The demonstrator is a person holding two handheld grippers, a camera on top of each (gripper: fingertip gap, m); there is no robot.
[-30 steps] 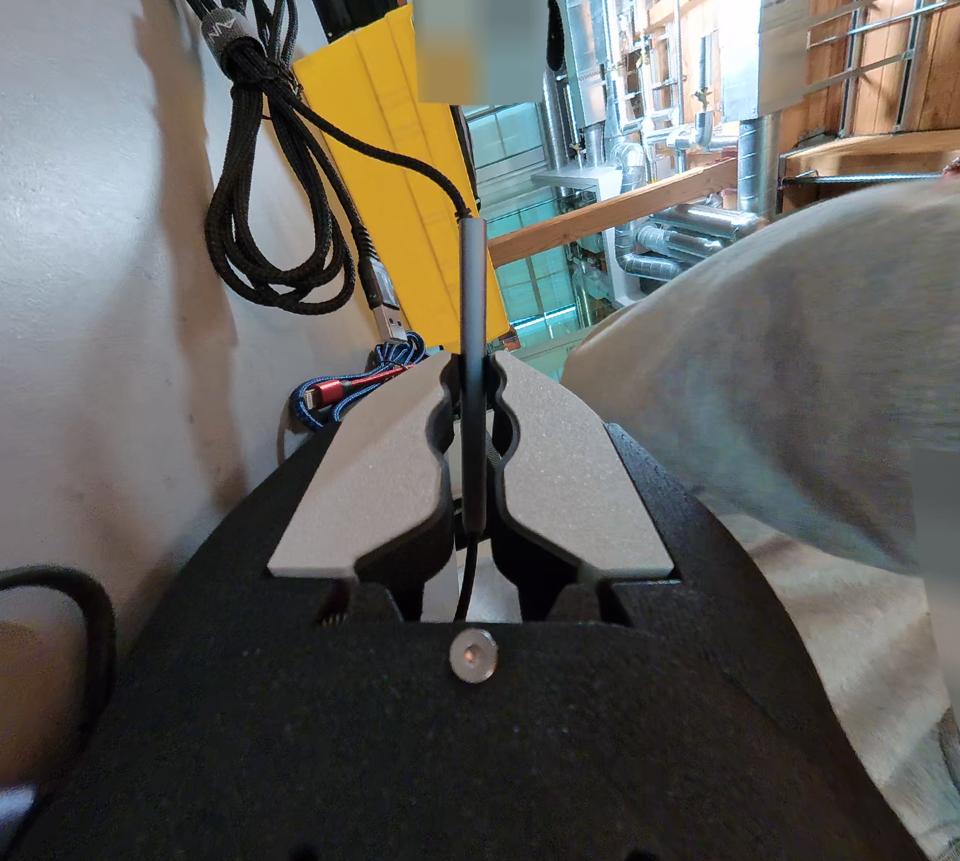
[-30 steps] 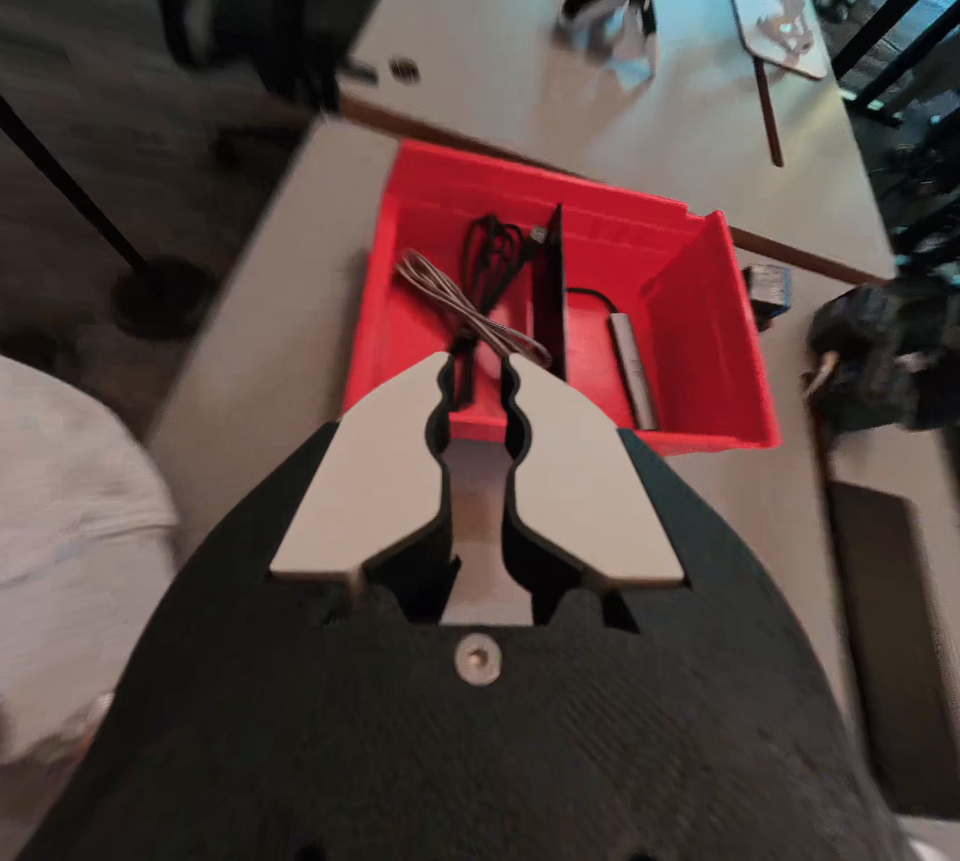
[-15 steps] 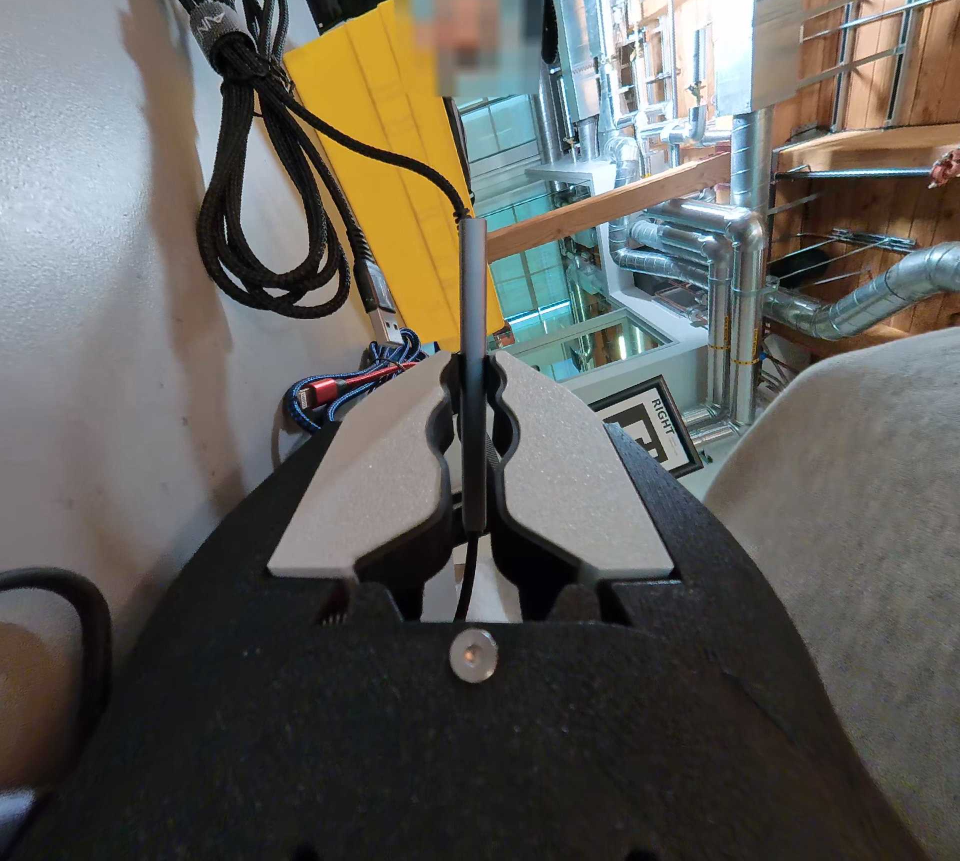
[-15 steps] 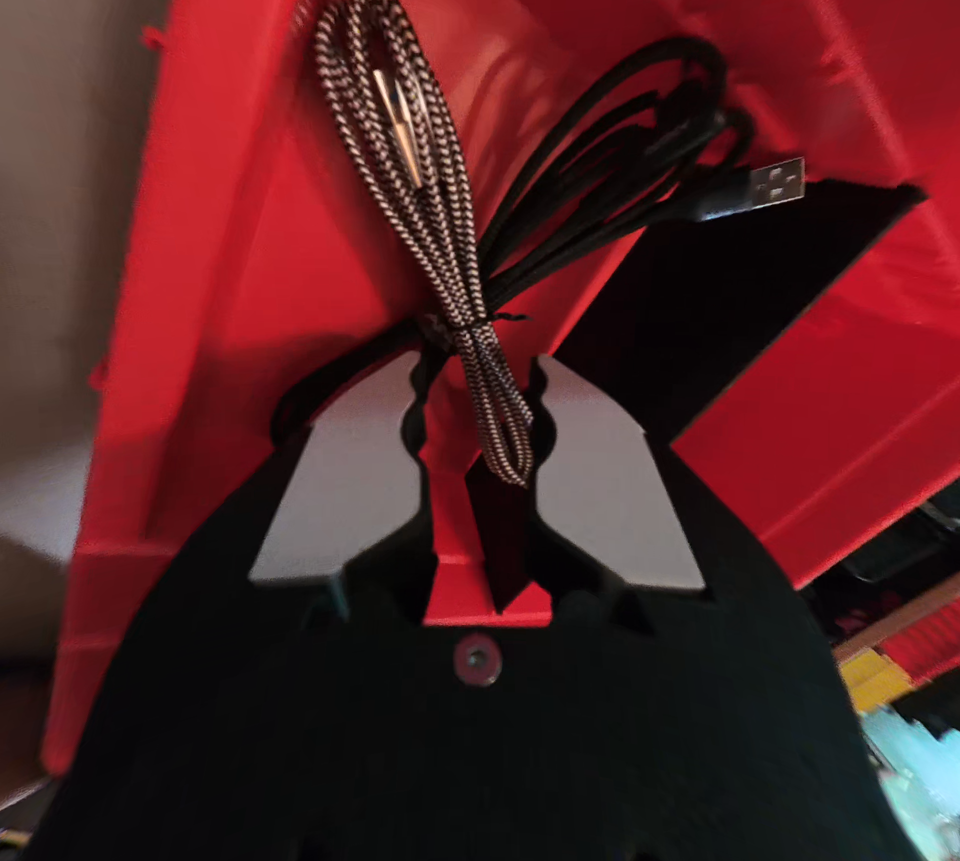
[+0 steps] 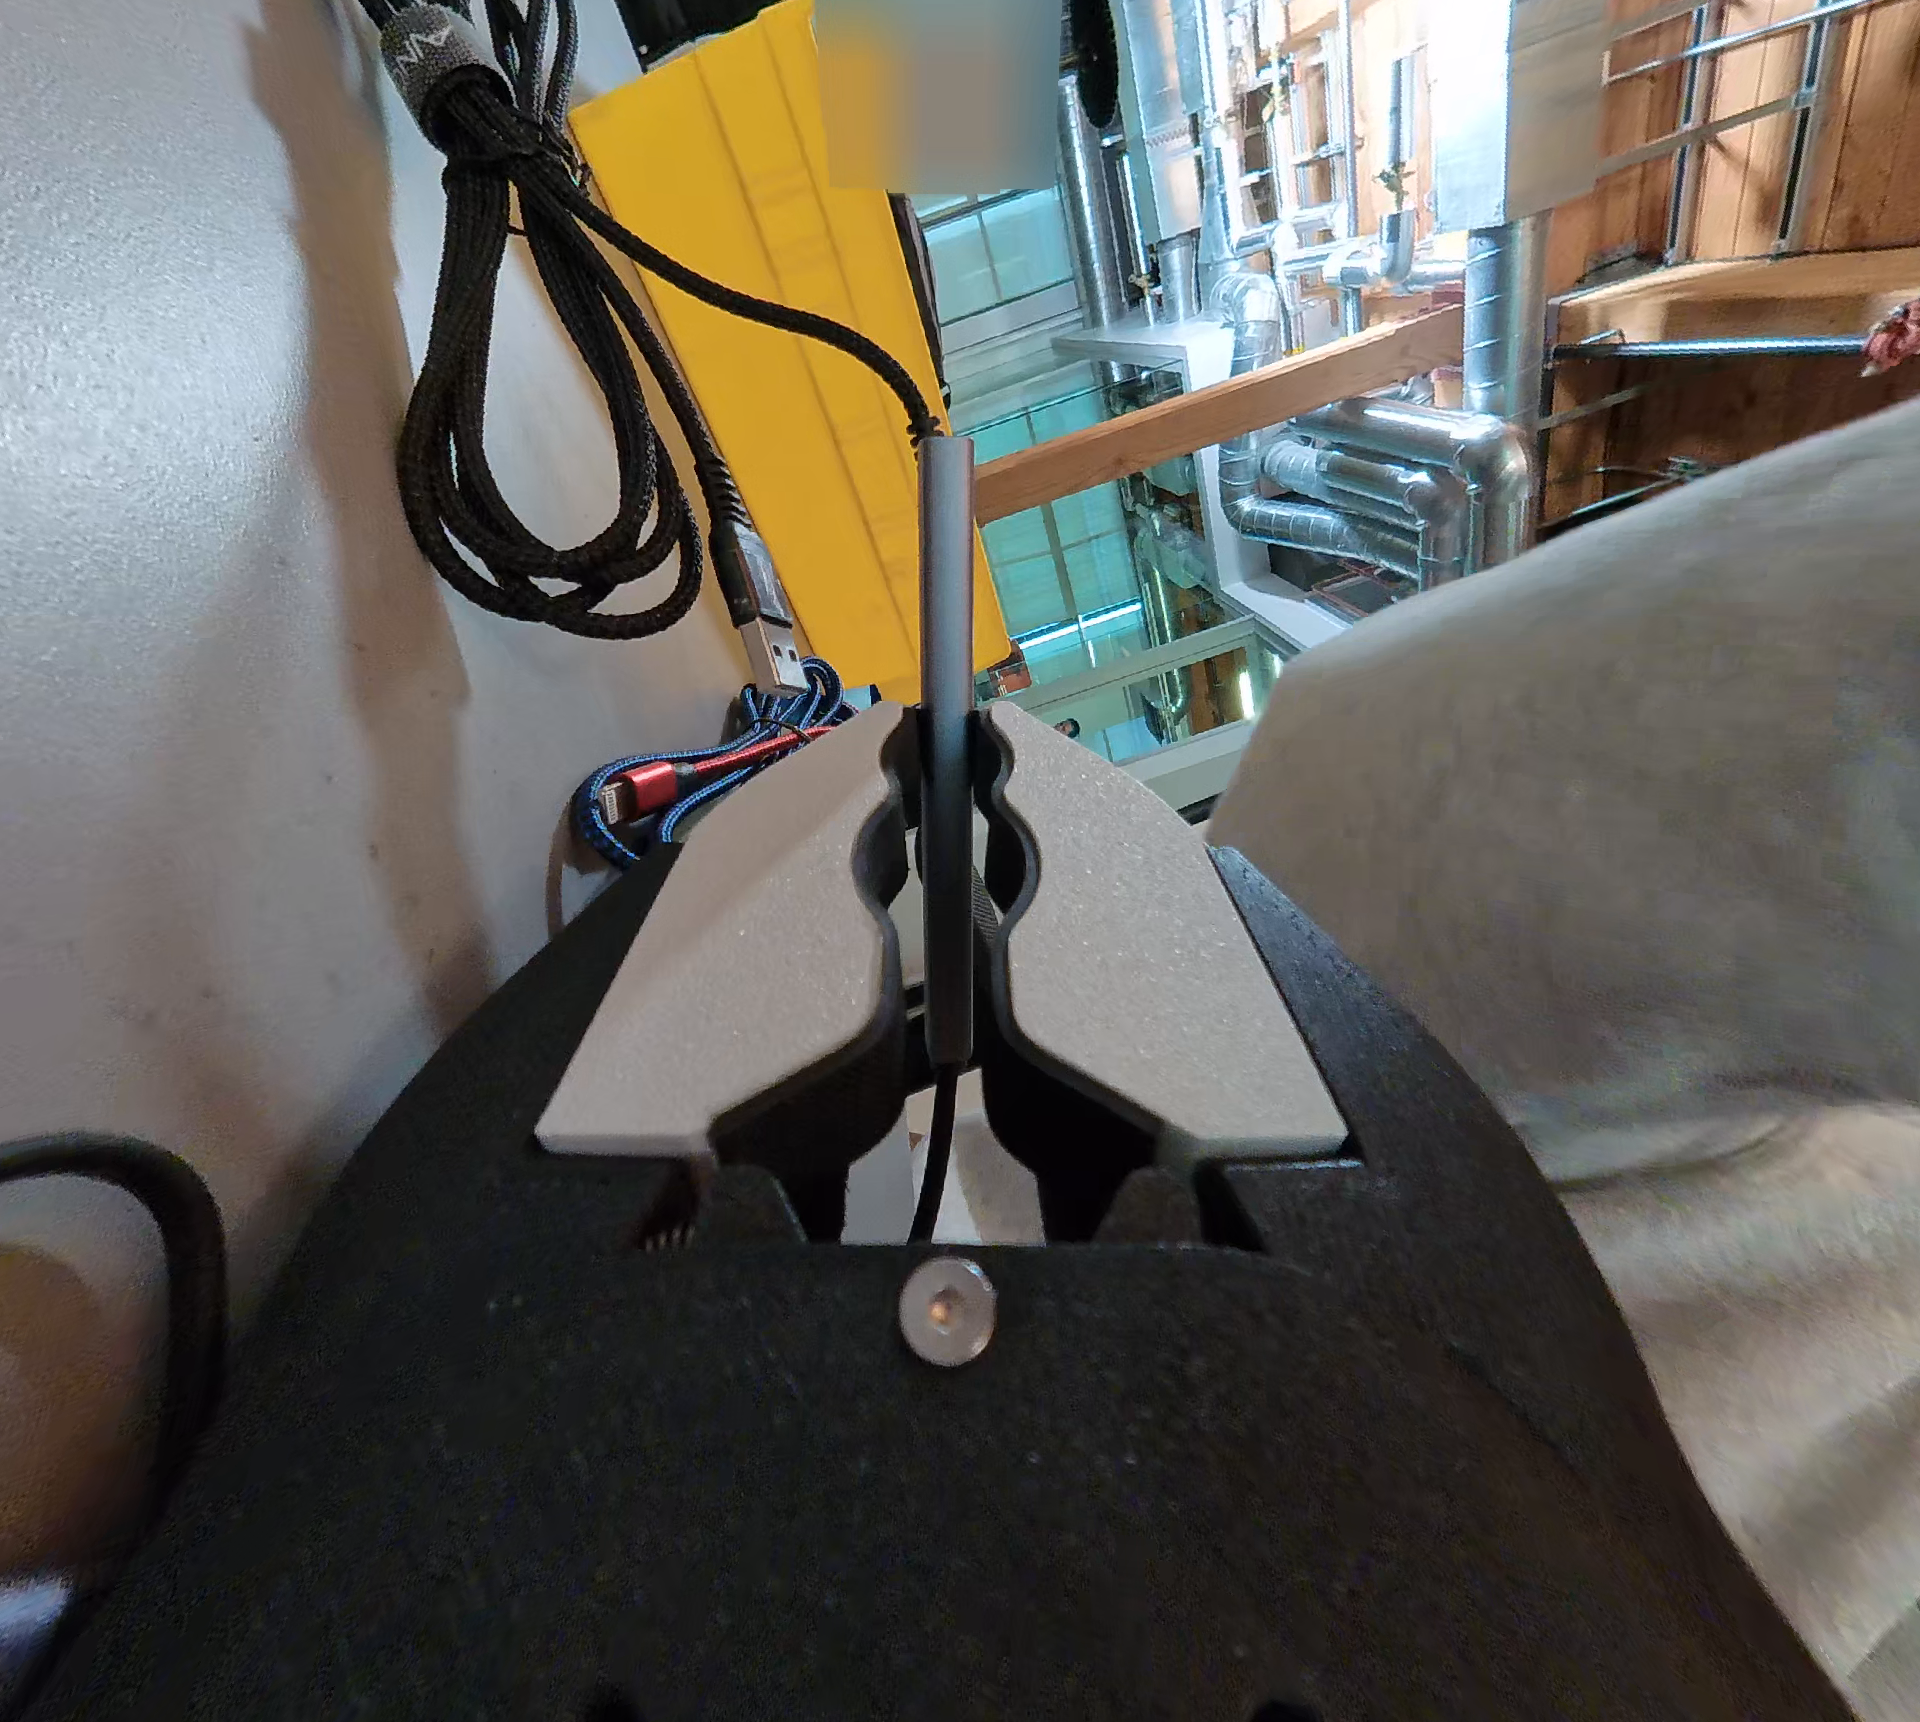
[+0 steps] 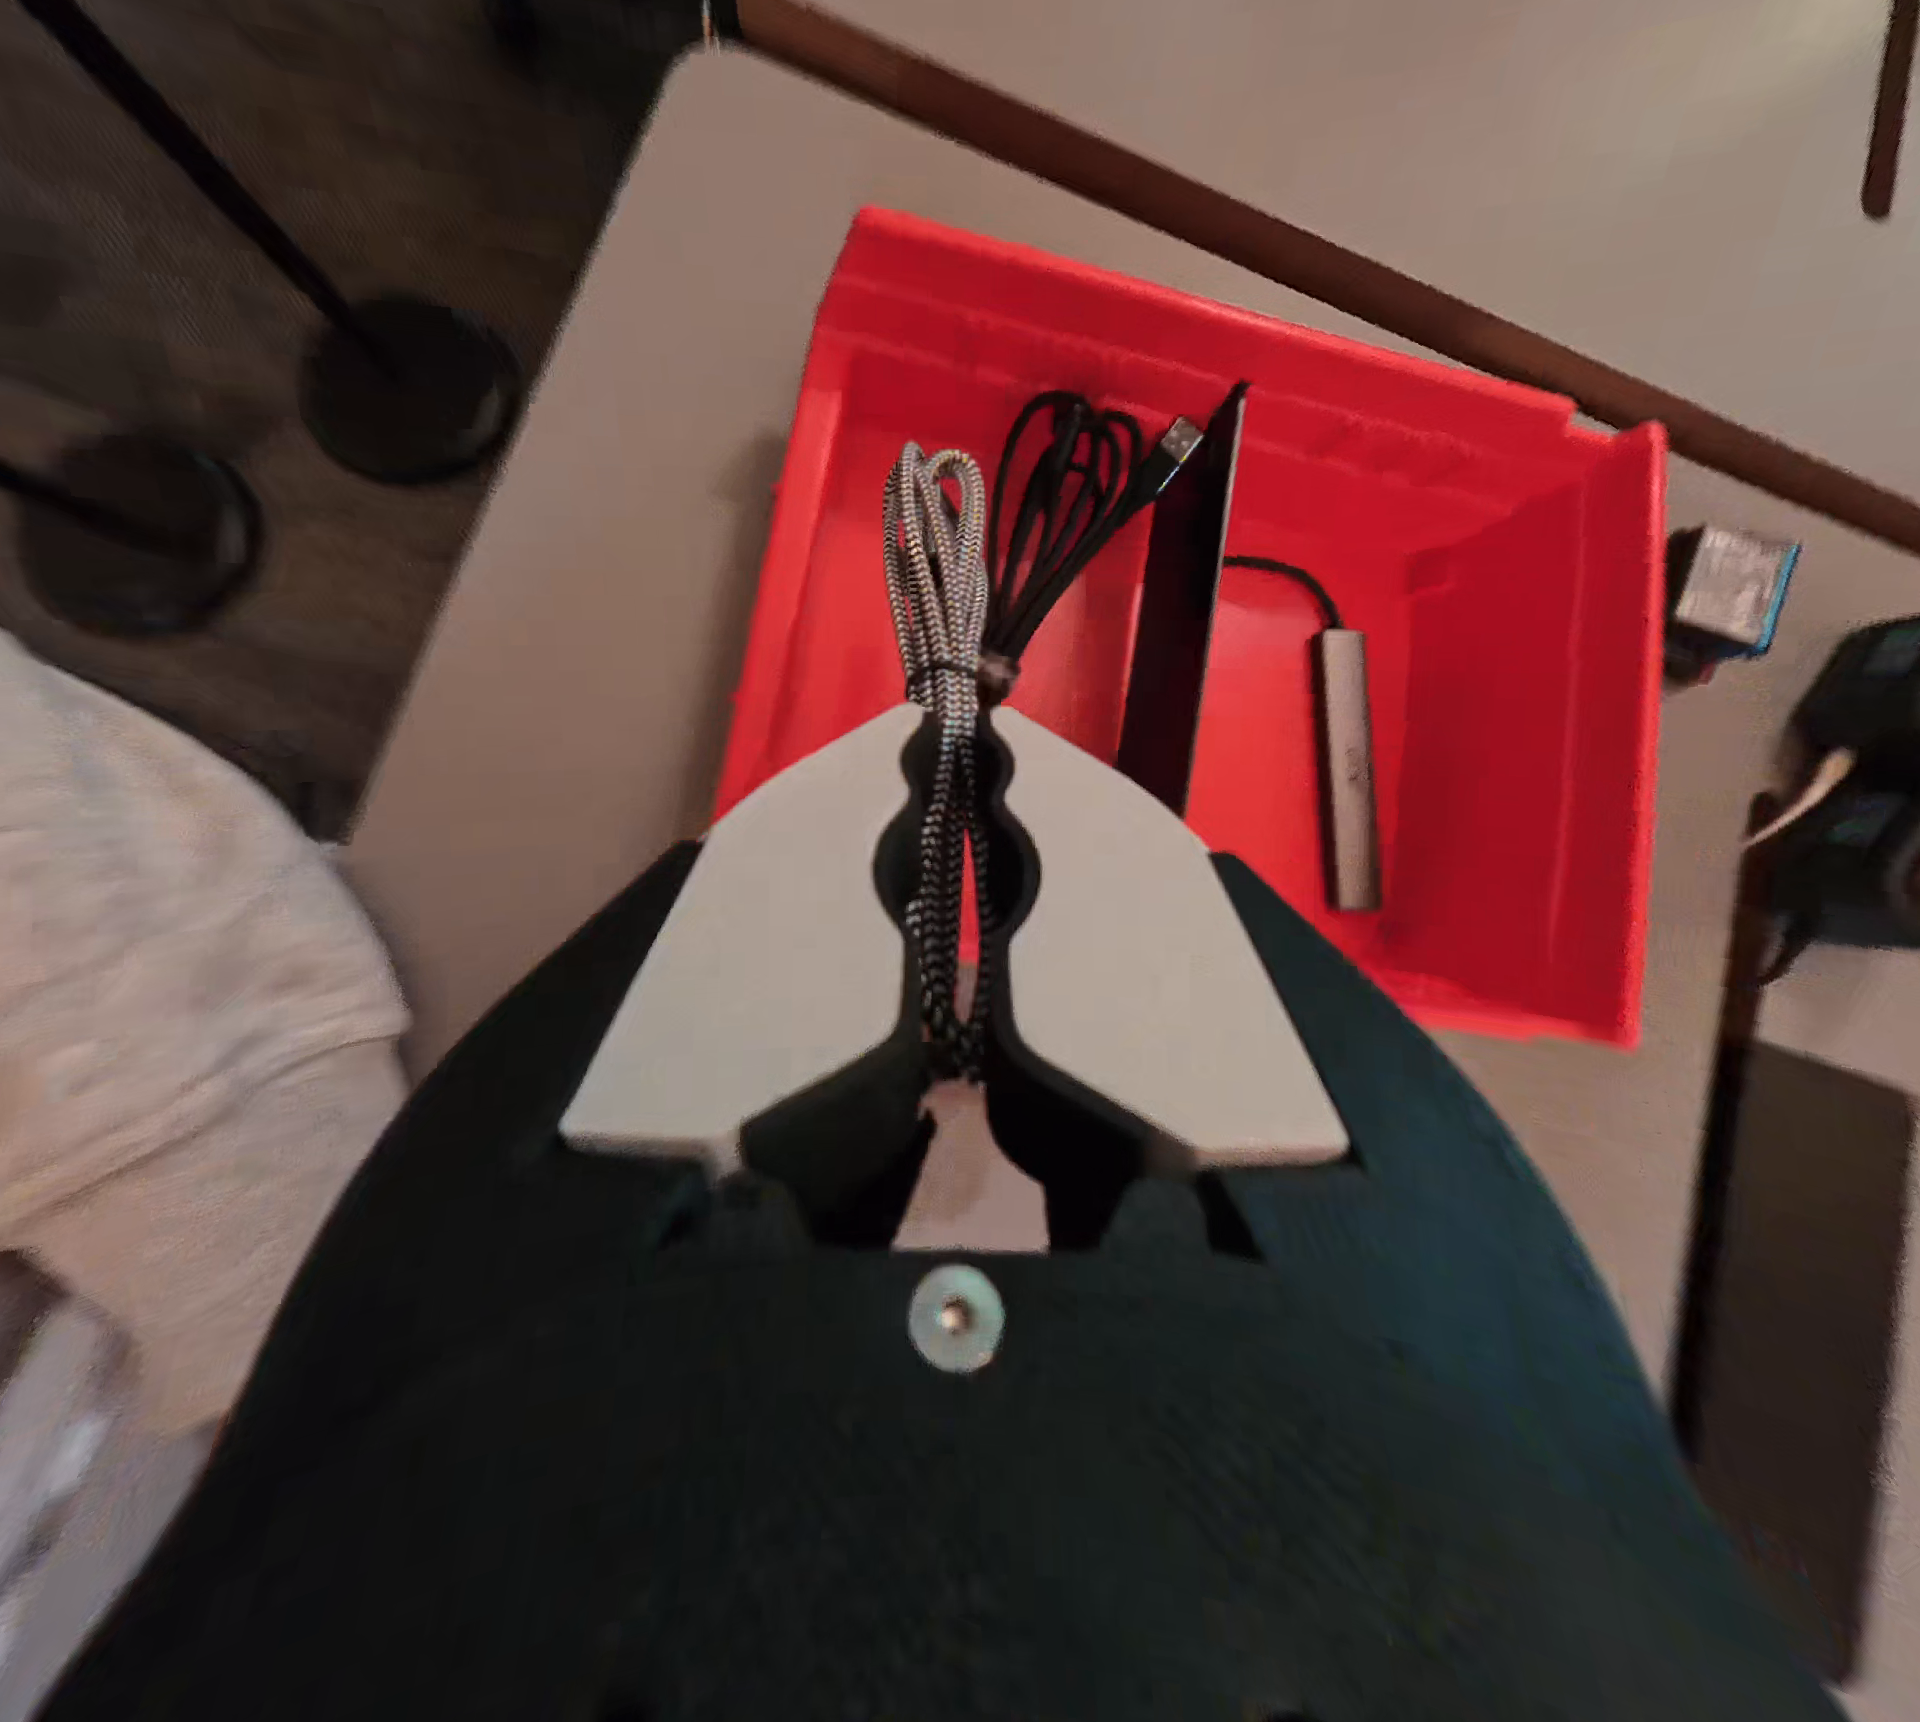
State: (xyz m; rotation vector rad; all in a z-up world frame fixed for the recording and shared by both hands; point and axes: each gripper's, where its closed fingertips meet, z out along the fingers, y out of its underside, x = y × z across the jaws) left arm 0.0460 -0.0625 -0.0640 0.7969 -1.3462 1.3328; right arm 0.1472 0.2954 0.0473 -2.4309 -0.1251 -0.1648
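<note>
The left gripper (image 5: pixel 948 722) is clamped on a slim grey bar-shaped adapter (image 5: pixel 948 592), which stands edge-on between its two grey fingers (image 5: pixel 769 934) and sticks out past their tips toward twelve o'clock. A thin black lead leaves the bar's near end, and a black braided cord leaves its far tip and arcs toward ten o'clock. There it joins a coiled black braided cable (image 5: pixel 520 384), bound by a grey strap and lying against a pale tabletop (image 5: pixel 187 529) that fills the left of this view. A silver USB plug (image 5: pixel 769 623) on that cable lies just left of the bar. Below the plug, touching the left finger's tip, is a blue and red braided cable bundle (image 5: pixel 707 779). A yellow bin (image 5: pixel 769 301) sits behind, at eleven o'clock. Grey cloth (image 5: pixel 1558 841) fills the three o'clock side.

The right gripper (image 6: pixel 958 722) pinches a black-and-white braided cable bundle (image 6: pixel 935 571), whose loops reach past the fingertips toward twelve o'clock, over a red bin (image 6: pixel 1538 737) on a beige table (image 6: pixel 582 529). A black divider (image 6: pixel 1184 612) splits the bin. In its left compartment lies a coiled black USB cable (image 6: pixel 1070 488). In the right compartment lies a second grey bar adapter (image 6: pixel 1349 768) with a black cord. This view is blurred.
</note>
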